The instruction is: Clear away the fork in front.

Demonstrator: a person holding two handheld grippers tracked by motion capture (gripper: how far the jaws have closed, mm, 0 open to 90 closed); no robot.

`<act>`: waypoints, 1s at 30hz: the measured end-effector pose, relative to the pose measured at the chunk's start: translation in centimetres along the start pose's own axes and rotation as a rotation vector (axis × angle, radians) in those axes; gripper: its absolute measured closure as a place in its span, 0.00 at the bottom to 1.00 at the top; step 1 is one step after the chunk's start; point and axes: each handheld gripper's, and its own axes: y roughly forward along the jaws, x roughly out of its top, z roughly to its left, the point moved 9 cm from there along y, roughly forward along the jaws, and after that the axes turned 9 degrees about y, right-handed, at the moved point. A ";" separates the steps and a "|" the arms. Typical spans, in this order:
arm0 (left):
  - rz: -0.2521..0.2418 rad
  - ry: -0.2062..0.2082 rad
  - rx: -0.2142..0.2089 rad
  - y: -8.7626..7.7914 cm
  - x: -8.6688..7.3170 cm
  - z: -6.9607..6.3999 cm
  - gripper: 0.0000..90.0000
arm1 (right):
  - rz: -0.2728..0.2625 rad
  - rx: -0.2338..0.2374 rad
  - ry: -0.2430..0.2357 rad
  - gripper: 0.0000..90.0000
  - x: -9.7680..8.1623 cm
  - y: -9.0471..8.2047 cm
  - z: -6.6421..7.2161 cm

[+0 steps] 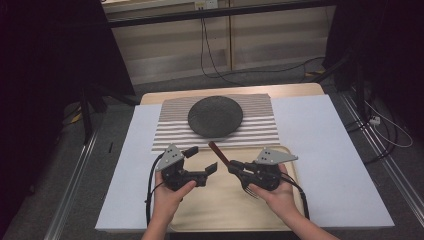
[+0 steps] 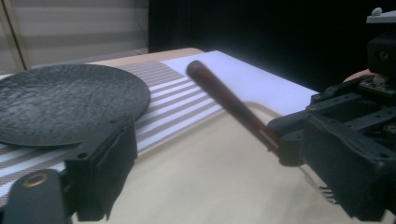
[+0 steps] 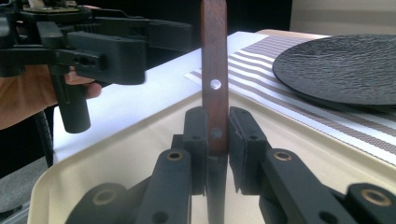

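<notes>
Setting: we work at a white-covered table (image 1: 320,150) in a dim room, with a cream tray (image 1: 225,200) nearest us, a striped mat (image 1: 260,125) beyond it and a dark round plate (image 1: 215,116) lying on the mat.

Thing in hand: our right gripper (image 1: 239,167) is clamped on a fork (image 1: 220,154), the pads pinching the wooden handle (image 3: 214,70) near its lower rivet.

Where the fork is: held above the tray, short of the mat's near edge; the tines (image 1: 250,189) show below our right hand.

Long axis: the handle runs up and away from the right jaws towards the plate, slanting to our left; the tines point back towards us.

Left gripper (image 1: 202,161): jaws apart, nothing between them, just beside the handle on its left.

Key relation: we judge the free end of the handle lies ahead and to the right of the left jaws, so the left hand is nearer for a handover.

Look of the fork: a slim, dark reddish-brown wooden handle with pale metal rivets (image 3: 215,84); metal tines, hard to make out in the dim light.
</notes>
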 end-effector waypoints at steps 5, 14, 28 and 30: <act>-0.027 -0.084 -0.053 1.1 0.1 -0.7 0.34 | 0.002 0.017 -0.012 0.87 -0.1 0.2 0.6; -0.089 -0.241 -0.192 1.0 1.2 -2.1 0.88 | -0.028 0.006 -0.090 0.87 0.0 0.4 1.5; -0.053 -0.274 -0.222 -1.7 2.1 -0.6 0.90 | -0.059 -0.045 -0.095 0.57 0.7 -2.3 -0.6; -0.043 -0.277 -0.217 -2.0 2.0 -0.3 0.90 | -0.057 -0.068 -0.103 0.54 0.7 -2.7 -1.3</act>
